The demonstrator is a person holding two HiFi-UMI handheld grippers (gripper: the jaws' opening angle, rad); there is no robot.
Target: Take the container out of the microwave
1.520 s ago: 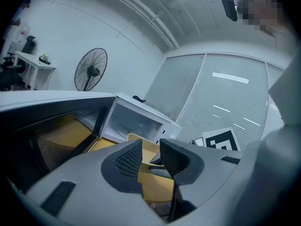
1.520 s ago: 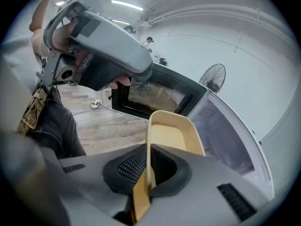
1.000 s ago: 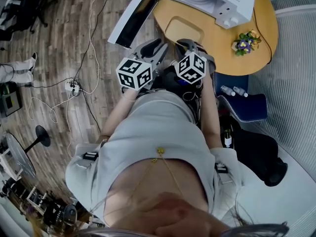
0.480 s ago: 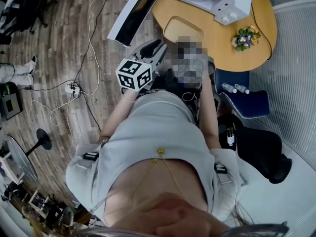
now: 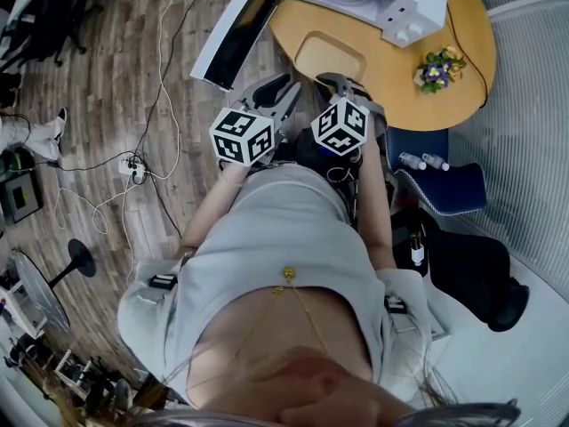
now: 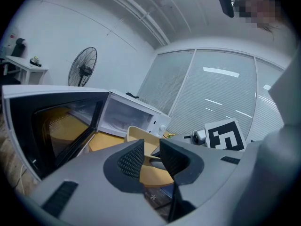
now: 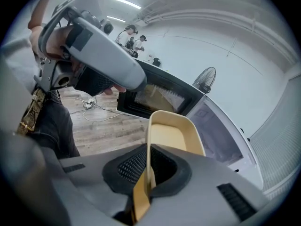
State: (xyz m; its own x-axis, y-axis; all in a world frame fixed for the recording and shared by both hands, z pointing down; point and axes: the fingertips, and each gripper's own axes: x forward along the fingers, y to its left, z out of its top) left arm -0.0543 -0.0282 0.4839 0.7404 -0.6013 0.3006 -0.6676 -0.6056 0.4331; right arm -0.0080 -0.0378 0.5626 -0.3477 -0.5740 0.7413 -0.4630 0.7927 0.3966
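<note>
In the right gripper view, the container (image 7: 175, 135) has its near wall pinched in the right tool (image 7: 148, 167). Below the pads, that wall vanishes behind the tool's body. Two people (image 7: 134, 37) far back are too small to make out. In the left gripper view, the left tool (image 6: 151, 150) covers the container's middle, and the lens edge cuts off the microwave door (image 6: 51, 121). In the head view, the top edge crops the microwave (image 5: 404, 3). The container's near end is hidden under the right tool, and two bottles (image 5: 421, 162) on the chair (image 5: 444, 194) are too small to identify.

Wood-plank floor (image 5: 107, 78), round table (image 5: 391, 74), white blinds (image 6: 211, 98)
</note>
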